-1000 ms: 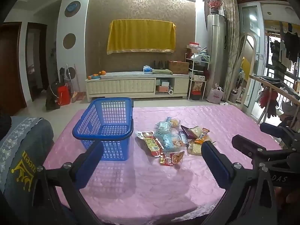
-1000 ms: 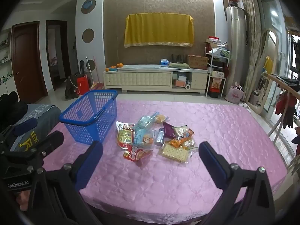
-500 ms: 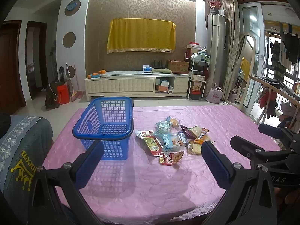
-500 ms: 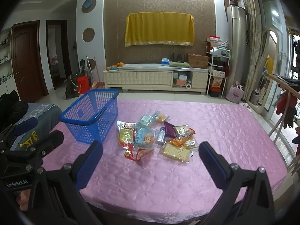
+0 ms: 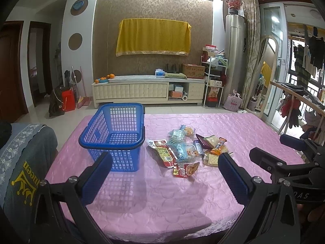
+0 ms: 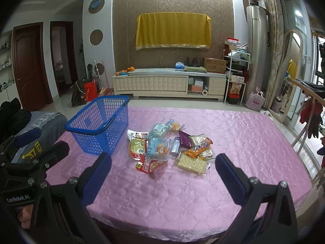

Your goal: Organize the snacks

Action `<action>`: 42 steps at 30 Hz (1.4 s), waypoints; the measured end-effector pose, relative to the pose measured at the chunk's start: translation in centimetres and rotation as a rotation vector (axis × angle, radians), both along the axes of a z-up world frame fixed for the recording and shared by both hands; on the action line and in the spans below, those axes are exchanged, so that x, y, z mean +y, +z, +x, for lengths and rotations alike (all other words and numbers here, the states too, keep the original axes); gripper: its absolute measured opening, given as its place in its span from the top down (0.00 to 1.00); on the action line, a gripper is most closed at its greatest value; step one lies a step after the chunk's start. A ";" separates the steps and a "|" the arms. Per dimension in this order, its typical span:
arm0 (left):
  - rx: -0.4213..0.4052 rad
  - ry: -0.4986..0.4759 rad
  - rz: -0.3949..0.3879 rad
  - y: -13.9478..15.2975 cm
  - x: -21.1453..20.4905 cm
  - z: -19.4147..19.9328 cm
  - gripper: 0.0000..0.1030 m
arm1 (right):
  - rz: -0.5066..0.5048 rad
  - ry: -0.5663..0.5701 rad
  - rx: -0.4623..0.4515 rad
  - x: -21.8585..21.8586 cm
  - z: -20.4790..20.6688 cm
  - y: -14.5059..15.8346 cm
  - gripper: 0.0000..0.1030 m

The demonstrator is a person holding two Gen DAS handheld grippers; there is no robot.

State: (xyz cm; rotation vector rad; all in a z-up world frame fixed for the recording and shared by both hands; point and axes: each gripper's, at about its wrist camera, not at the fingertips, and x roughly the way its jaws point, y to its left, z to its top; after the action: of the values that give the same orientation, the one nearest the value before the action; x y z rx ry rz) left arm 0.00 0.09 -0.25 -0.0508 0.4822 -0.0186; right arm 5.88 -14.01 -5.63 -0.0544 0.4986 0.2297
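Two pairs of tongs hang over the near edge of the pink table [image 5: 166,203]. In the left wrist view, the left gripper [image 5: 162,174] has its blue-padded fingers spread wide, holding and touching nothing. Just beyond the left finger stands the blue basket [image 5: 113,134], with nothing visible inside; the pile of snacks [image 5: 186,150] lies right beside it, on the cloth. The right gripper [image 5: 284,154] reaches in from the right, with "DAS" legible on its body. A dark chair cover [image 5: 24,174] at the left reads "ueen" in yellow beneath a crown.

In the right wrist view, the right gripper [image 6: 162,172] is likewise wide apart and grips nothing. The snacks [image 6: 170,148] sit ahead between its fingers, a cracker packet [image 6: 192,163] nearest, the basket [image 6: 99,126] to their left. The left gripper [image 6: 32,152] shows "GenRobot.AI". The packet print is too small to read.
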 end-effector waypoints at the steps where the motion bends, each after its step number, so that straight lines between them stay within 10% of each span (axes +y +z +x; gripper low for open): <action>1: -0.001 0.001 -0.001 0.0 0.0 0.0 0.00 | 0.000 0.000 0.000 0.0 0.0 0.0 0.00; 42: 0.017 -0.004 -0.008 -0.4 0.1 -0.1 0.00 | -0.009 0.012 0.022 0.3 0.0 -0.5 0.00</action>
State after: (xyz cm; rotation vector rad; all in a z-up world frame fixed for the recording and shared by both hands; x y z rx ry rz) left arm -0.12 0.19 -0.66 -0.0578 0.4997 -0.0244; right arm 5.91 -13.74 -6.11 -0.0641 0.5209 0.2401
